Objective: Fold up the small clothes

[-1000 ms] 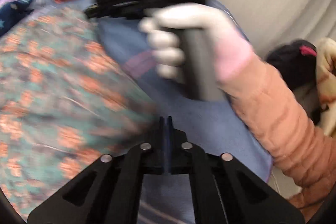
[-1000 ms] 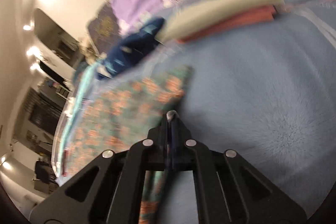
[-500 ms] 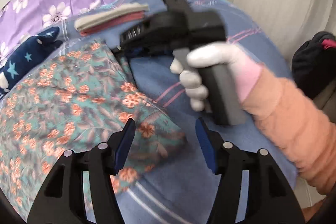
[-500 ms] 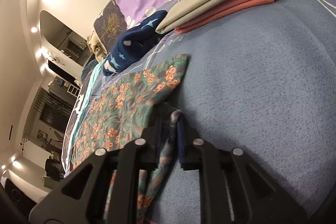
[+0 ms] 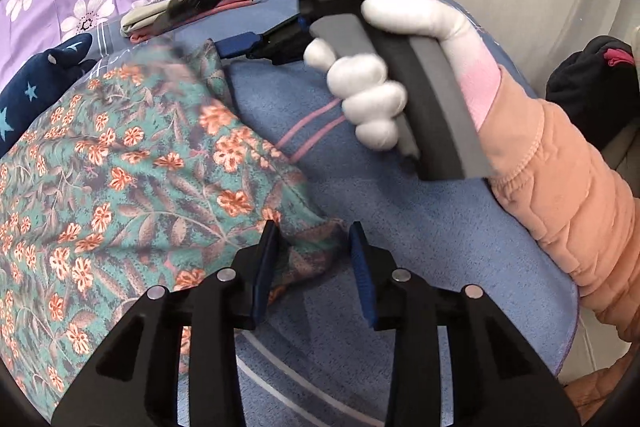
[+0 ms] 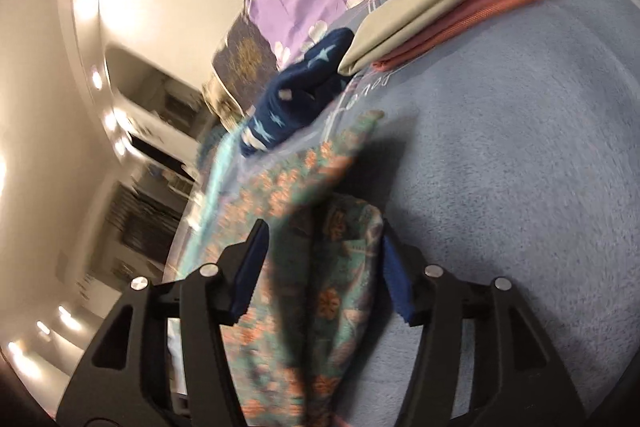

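Our left gripper stands with its jaws apart; they have just been closing, and a bunched corner of the floral garment lies between the blue pads without being pressed. Our right gripper also stands with jaws apart, having just been opening; a raised fold of the same garment sits between its pads, touching the right one loosely.

The deciding relation: the garment spreads from both grippers toward the left of each view, its near edge running from the left gripper's corner up to the right gripper's corner. Each hand is nearest its own corner.

The fabric is thin, limp and printed with orange flowers on teal. It rests on a napped blue blanket. Beyond lie a flat stack of folded cloths and a navy star-print item.
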